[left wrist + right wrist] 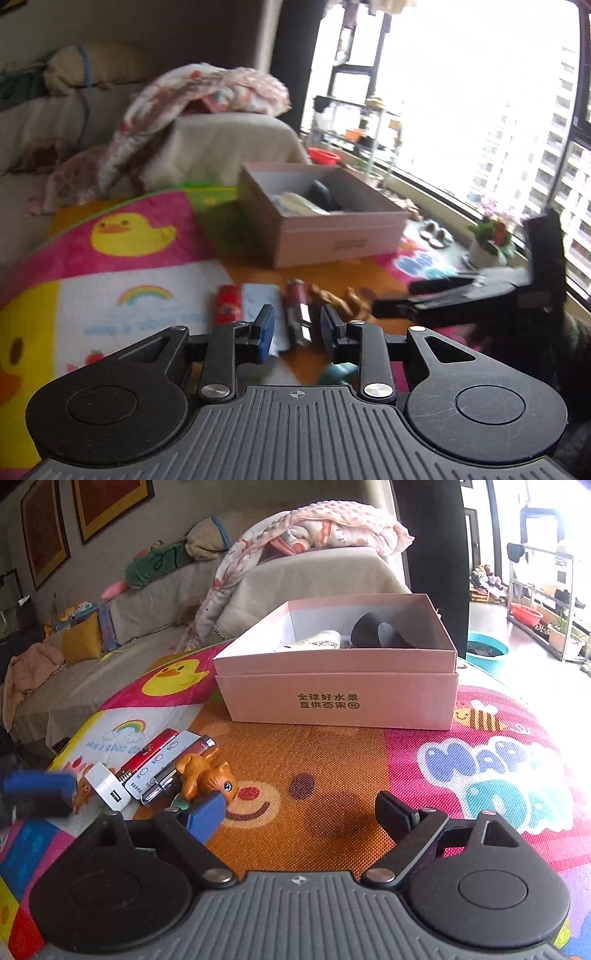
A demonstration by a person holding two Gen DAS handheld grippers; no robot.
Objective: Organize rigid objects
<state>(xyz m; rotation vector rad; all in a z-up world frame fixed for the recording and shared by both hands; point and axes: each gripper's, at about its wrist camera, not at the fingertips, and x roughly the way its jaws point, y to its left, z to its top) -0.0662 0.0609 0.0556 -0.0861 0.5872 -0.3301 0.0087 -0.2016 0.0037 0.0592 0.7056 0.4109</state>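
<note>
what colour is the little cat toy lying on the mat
Orange-brown, with a blue eye. The cat toy shows best in the right wrist view.

Sofa (pixel 306 579) w/ blanket (pixel 325 526), potted plant (pixel 489 236)

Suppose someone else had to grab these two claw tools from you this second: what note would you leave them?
Left claw: open, empty, aimed at the loose items.
Right claw: open, empty, over the play mat.
Pink box: already holds a dark object and a pale tube-like item.
Still lying on the mat in a cluster: orange cat figurine, red pack, white remote-like slab, silver-and-maroon stick, white charger block.
Left to do: probably move that cluster into the box.
</note>
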